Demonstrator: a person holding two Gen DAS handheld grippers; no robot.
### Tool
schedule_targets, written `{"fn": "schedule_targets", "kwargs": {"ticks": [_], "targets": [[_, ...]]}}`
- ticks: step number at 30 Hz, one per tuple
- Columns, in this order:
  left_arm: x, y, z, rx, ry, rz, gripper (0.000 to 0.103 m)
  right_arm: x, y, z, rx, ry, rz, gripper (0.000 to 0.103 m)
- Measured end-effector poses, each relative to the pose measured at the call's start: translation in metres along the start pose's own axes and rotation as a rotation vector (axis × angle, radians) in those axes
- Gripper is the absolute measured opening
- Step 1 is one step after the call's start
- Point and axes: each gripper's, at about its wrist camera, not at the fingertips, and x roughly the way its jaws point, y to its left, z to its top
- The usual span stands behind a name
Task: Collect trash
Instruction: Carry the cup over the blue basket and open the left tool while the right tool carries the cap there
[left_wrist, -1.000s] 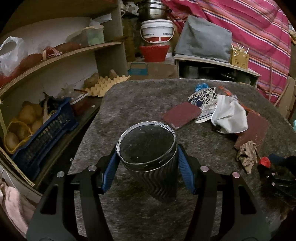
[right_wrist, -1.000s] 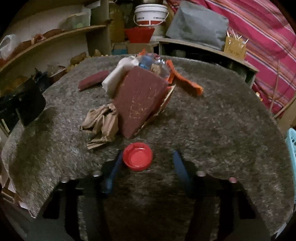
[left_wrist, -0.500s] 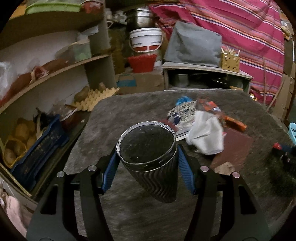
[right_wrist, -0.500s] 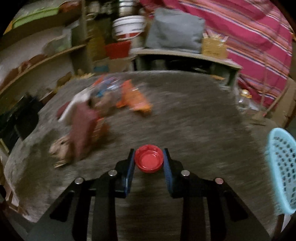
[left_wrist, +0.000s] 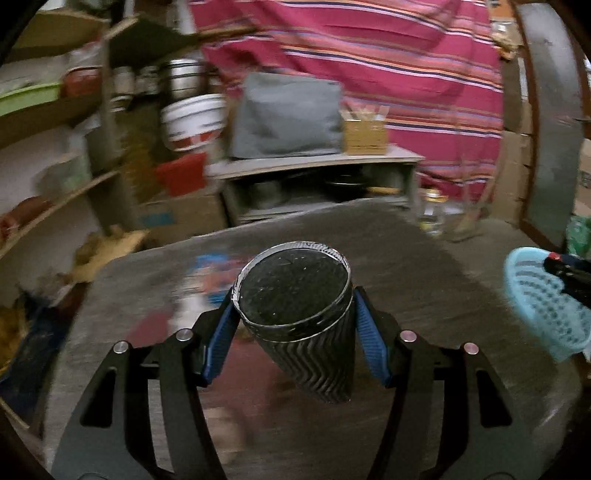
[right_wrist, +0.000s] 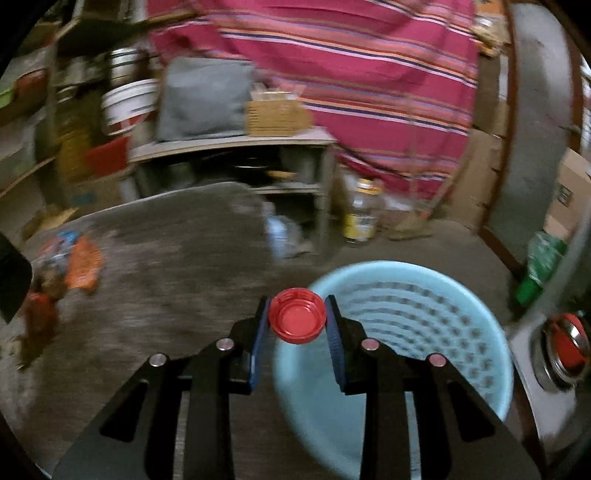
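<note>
The left gripper (left_wrist: 291, 325) holds one black ribbed paper cup (left_wrist: 301, 317); its fingers (left_wrist: 218, 343) stand about half open, pads pressed on both sides of the cup, above the grey desk (left_wrist: 406, 266). The right gripper (right_wrist: 296, 325) has just closed its fingers (right_wrist: 334, 328) narrowly on one red bottle cap (right_wrist: 296, 320), open side facing the camera, over the rim of one light-blue perforated basket (right_wrist: 424, 314). Remaining trash (right_wrist: 79, 264) (blurred, count unclear) lies on the desk.

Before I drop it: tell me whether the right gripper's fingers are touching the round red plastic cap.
Touching. The right wrist view shows both blue fingers pressed against the round red plastic cap.
</note>
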Motion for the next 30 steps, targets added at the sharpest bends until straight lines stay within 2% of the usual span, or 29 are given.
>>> {"fn": "schedule_targets", "kwargs": {"ticks": [2,5,9,13,27,29,30], "targets": [[0.007,-0.035,0.004,0.016,0.010,-0.065,0.060,0.004,-0.027,-0.002,0.036,0.006,-0.028,0.030],[0.014,-0.083,0.007,0.067,0.007,-0.120,0.060,0.007,-0.054,-0.007,0.058,0.015,-0.045,0.030],[0.024,-0.141,0.008,0.112,0.010,-0.195,0.060,0.012,-0.073,-0.018,0.032,0.042,-0.066,0.030],[0.032,-0.187,0.002,0.137,0.040,-0.268,0.060,0.018,-0.101,-0.023,0.091,0.049,-0.069,0.030],[0.051,-0.278,0.023,0.181,0.060,-0.388,0.060,0.024,-0.147,-0.034,0.188,0.059,-0.101,0.030],[0.051,-0.281,0.025,0.182,0.058,-0.390,0.070,0.024,-0.150,-0.035,0.198,0.058,-0.103,0.030],[0.050,-0.281,0.026,0.179,0.051,-0.389,0.081,0.023,-0.150,-0.035,0.199,0.058,-0.104,0.030]]}}
